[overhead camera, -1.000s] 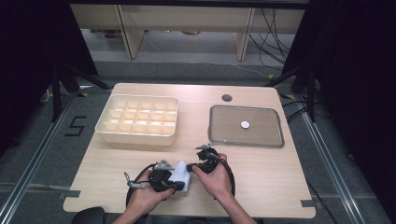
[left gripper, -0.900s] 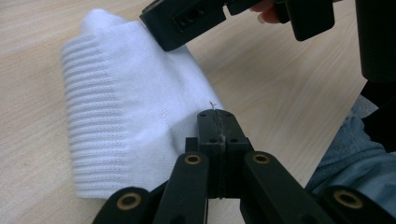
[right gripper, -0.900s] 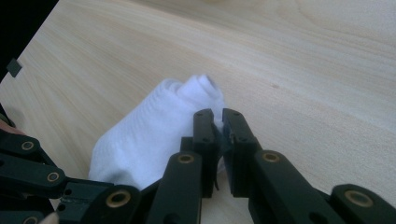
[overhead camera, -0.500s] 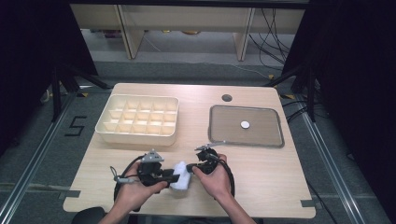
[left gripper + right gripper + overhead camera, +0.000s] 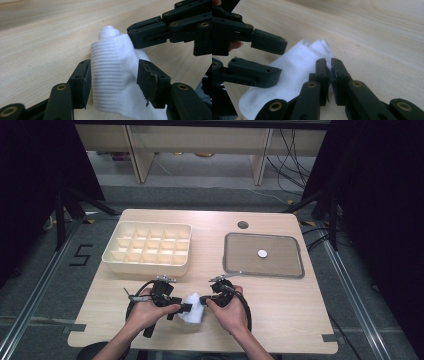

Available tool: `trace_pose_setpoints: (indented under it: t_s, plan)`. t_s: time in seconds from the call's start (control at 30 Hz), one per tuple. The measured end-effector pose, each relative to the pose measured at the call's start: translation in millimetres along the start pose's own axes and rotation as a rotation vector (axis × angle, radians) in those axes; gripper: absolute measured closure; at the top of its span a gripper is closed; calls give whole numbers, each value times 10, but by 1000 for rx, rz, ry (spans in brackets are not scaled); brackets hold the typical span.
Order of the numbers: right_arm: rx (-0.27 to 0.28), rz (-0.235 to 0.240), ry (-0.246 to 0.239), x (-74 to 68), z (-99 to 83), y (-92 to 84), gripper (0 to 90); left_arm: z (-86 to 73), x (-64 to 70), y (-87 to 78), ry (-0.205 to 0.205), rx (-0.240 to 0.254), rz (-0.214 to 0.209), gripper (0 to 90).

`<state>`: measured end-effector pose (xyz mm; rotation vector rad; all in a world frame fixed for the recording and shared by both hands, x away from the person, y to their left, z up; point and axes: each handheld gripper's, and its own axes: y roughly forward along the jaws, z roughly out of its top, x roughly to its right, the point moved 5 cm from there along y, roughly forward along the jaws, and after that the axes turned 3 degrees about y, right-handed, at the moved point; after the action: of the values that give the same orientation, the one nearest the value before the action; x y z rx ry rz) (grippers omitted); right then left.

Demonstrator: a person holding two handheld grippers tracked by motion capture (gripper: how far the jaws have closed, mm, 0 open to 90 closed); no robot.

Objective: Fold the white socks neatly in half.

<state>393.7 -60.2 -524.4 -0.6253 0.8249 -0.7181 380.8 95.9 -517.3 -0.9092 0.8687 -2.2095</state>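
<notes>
A white sock (image 5: 192,312) lies bunched on the wooden table near its front edge, between my two hand-held grippers. My left gripper (image 5: 184,307) is open. Its jaws have just been opening, and in the left gripper view (image 5: 113,77) they stand on either side of the sock's ribbed cuff (image 5: 112,65). My right gripper (image 5: 202,299) is shut on a thin fold at the sock's edge; in the right gripper view (image 5: 329,66) the sock (image 5: 294,67) spreads out to the left of that pinch. The left gripper (image 5: 272,57) reaches in there from the left.
A cream box (image 5: 147,251) with several compartments stands at the back left. A grey tray (image 5: 240,255) at the back right holds a small white disc (image 5: 262,253). A round hole (image 5: 243,225) sits in the tabletop behind the tray.
My left gripper has drawn back to the left and opened its jaws, which now straddle the sock's cuff. The right gripper and the sock's pinched edge have stayed put.
</notes>
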Motion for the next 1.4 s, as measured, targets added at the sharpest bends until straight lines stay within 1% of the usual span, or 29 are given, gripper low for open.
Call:
trace_pose_setpoints:
  t_s: [0.03, 0.07, 0.1, 0.13, 0.17, 0.2, 0.23, 0.27, 0.37, 0.4, 0.43, 0.47, 0.5, 0.6, 0.67, 0.7, 0.73, 0.77, 0.8, 0.83, 0.87, 0.93, 0.97, 1.0, 1.13, 1.2, 1.23, 1.3, 1.4]
  plan:
    - [1, 1, 0, 1, -1, 1, 850, -5, -12, -3, 15, -26, -6, 440]
    - [1, 2, -1, 2, -2, 2, 850, 13, 5, 15, -9, -4, 0, 442]
    - [0, 2, -2, 3, -3, 4, 851, 14, 3, 16, -7, -24, 2, 444]
    - [0, 2, -2, 4, -3, 6, 850, 15, 4, 25, -11, -28, 0, 442]
    - [1, 0, -6, 10, -1, 8, 850, 7, -17, 15, 13, -63, 1, 442]
    - [2, -1, -5, 10, -1, 10, 851, 8, -28, 20, 23, -71, 2, 443]
    - [2, -2, -6, 10, -1, 10, 850, 11, -25, 28, 16, -77, 1, 449]
    - [2, -1, -6, 10, -1, 10, 850, 8, -34, 31, 24, -100, 2, 452]
    - [3, 5, -7, -2, -2, 15, 850, 21, -37, 46, 18, -118, 3, 460]
    - [7, 2, -19, 9, 2, 17, 850, 26, -38, 51, 18, -125, 3, 463]
    - [3, 4, -9, -2, -1, 16, 851, 31, -36, 56, 13, -129, 10, 465]
    - [-12, 54, 7, -15, -8, 14, 850, 31, -39, 59, 14, -134, 7, 471]
    - [-2, 59, -11, 4, -2, 19, 850, 30, -43, 72, 6, -137, 1, 474]
    - [-9, 55, -6, -2, -5, 17, 850, 28, -47, 90, -18, -146, -6, 482]
    - [-14, 59, 5, -16, -8, 16, 850, 33, -51, 93, -15, -149, -8, 493]
    - [-14, 59, 6, -15, -8, 17, 850, 32, -44, 95, -28, -152, -9, 499]
    - [-14, 60, 6, -15, -8, 18, 850, 26, -56, 96, -19, -164, -12, 507]
    - [-6, 57, -11, 0, -4, 23, 850, 29, -61, 107, -21, -158, -13, 519]
    - [-11, 61, 2, -12, -8, 21, 850, 27, -66, 110, -25, -162, -18, 534]
    - [-13, 60, 4, -14, -11, 20, 850, 26, -60, 117, -45, -160, -20, 550]
    - [-13, 60, 3, -14, -11, 20, 850, 25, -63, 124, -52, -157, -23, 566]
    - [-13, 63, -1, -12, -13, 21, 850, 15, -80, 126, -46, -168, -27, 590]
    - [-7, 60, -15, 2, -8, 26, 850, 12, -87, 125, -39, -176, -29, 599]
    - [-6, 59, -16, 2, -8, 28, 850, 20, -66, 141, -65, -155, -31, 604]
    - [-5, 57, -16, -2, -9, 30, 850, 14, -66, 151, -57, -162, -31, 616]
    - [-10, 58, -3, -15, -15, 27, 850, 9, -80, 146, -38, -173, -30, 616]
    - [-4, 55, -20, 0, -11, 30, 850, 9, -80, 148, -37, -172, -31, 617]
    - [-4, 54, -19, -2, -12, 29, 850, 8, -78, 151, -35, -167, -30, 628]
    - [-5, 58, -17, -8, -14, 30, 850, 6, -76, 147, -16, -170, -29, 658]
